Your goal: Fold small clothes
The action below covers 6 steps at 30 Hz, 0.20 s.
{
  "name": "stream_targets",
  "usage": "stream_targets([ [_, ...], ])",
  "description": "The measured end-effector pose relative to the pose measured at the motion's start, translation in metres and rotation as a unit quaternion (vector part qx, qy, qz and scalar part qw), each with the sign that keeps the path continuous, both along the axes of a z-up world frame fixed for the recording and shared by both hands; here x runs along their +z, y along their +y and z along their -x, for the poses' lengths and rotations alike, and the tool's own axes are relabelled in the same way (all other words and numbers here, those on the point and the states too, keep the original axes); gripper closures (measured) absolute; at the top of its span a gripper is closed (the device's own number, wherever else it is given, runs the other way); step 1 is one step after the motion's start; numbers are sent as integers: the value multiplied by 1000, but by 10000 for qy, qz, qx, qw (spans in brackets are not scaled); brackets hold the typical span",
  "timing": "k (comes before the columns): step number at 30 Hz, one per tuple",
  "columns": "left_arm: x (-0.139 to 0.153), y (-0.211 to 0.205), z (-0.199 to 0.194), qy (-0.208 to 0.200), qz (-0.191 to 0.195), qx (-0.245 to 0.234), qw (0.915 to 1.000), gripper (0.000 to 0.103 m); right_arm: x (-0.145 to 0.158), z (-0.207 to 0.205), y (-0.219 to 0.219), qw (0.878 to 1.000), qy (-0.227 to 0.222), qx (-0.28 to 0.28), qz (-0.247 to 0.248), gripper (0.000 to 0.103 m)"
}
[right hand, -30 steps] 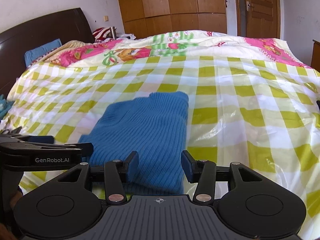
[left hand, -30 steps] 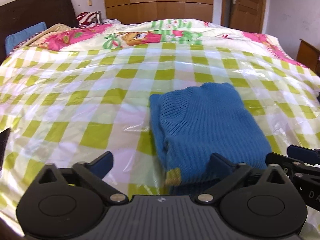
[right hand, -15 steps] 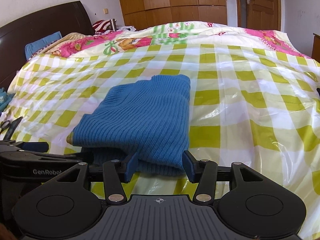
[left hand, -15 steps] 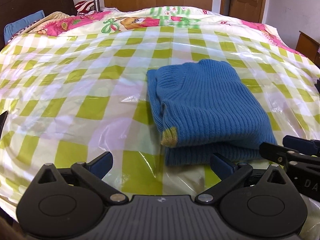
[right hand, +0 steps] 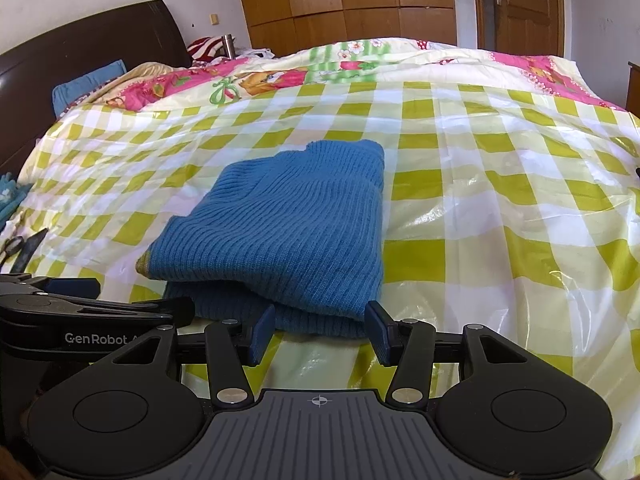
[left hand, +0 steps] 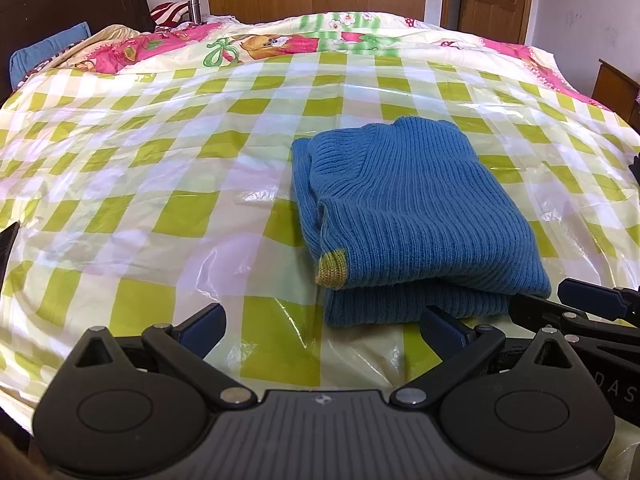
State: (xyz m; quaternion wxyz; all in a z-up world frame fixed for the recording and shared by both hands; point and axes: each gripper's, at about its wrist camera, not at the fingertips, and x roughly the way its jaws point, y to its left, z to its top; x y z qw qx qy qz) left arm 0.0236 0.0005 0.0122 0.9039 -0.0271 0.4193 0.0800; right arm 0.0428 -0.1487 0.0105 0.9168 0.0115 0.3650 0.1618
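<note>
A blue ribbed knit sweater (left hand: 404, 216) lies folded in a stack on the checked bed cover, with a small yellow-green cuff showing at its near left corner. It also shows in the right wrist view (right hand: 288, 236). My left gripper (left hand: 322, 328) is wide open and empty, just short of the sweater's near edge. My right gripper (right hand: 320, 332) is open and empty, its jaws apart right at the near edge of the stack, not touching it. The right gripper shows at the right of the left wrist view (left hand: 592, 304), and the left gripper at the left of the right wrist view (right hand: 80, 308).
The bed (left hand: 160, 168) carries a shiny yellow-green checked plastic sheet. A pink cartoon quilt (left hand: 256, 46) lies at the far side. A dark headboard (right hand: 80, 52) and a blue pillow (right hand: 86, 84) are at far left. Wooden wardrobes and a door stand behind. Scissors-like tools (right hand: 24, 244) lie at left.
Both grippers have drawn back toward the near bed edge and away from the sweater. The folded sweater lies still and now sits fully ahead of the jaws.
</note>
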Motion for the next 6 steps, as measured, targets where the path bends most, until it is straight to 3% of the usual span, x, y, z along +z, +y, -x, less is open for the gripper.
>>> stream_targets([
  [6, -1, -1, 1, 29, -8, 7, 10000, 0, 0, -1, -1, 10000, 3, -2, 10, 54],
])
